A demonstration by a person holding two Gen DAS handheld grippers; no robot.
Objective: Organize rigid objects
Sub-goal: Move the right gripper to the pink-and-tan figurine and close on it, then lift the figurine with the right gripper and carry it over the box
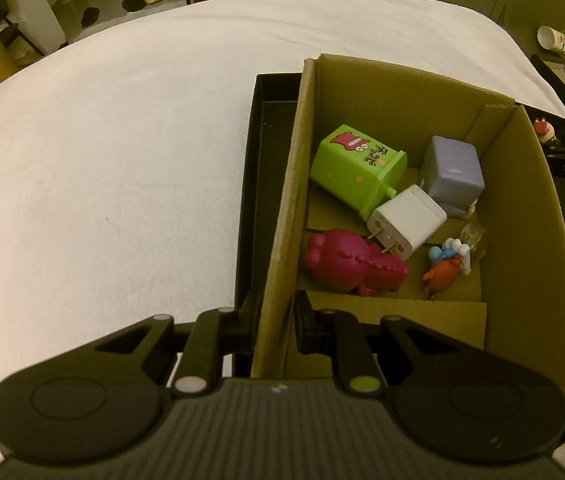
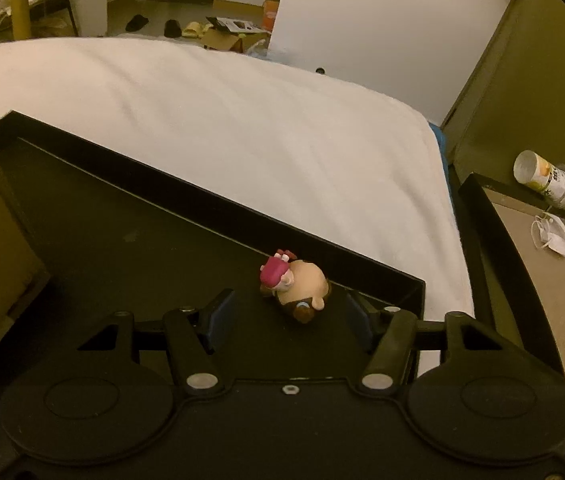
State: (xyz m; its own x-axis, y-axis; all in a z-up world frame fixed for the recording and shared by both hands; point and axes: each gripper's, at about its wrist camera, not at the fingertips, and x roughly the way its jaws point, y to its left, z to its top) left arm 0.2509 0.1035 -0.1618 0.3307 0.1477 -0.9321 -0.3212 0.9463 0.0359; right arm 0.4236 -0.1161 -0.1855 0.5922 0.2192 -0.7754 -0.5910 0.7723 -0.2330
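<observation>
While left gripper (image 1: 274, 326) pinches cardboard box (image 1: 522, 208) wall, right gripper (image 2: 288, 322) gapes, white bed (image 2: 242, 120).

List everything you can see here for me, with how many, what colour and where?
brown cardboard box: 1, on the black tray
shallow black tray: 1, on the white bed
white bed cover: 1, under everything
green plastic toy bin: 1, lying tipped in the box
white plug adapter: 1, in the box, against the bin
lilac plastic cube: 1, in the box
magenta plastic dinosaur: 1, in the box
small orange figurine: 1, in the box
tan and pink figurine: 1, on the tray
left hand-held gripper: 1, black, clamped on the box wall
right hand-held gripper: 1, black, open by the tan figurine
</observation>
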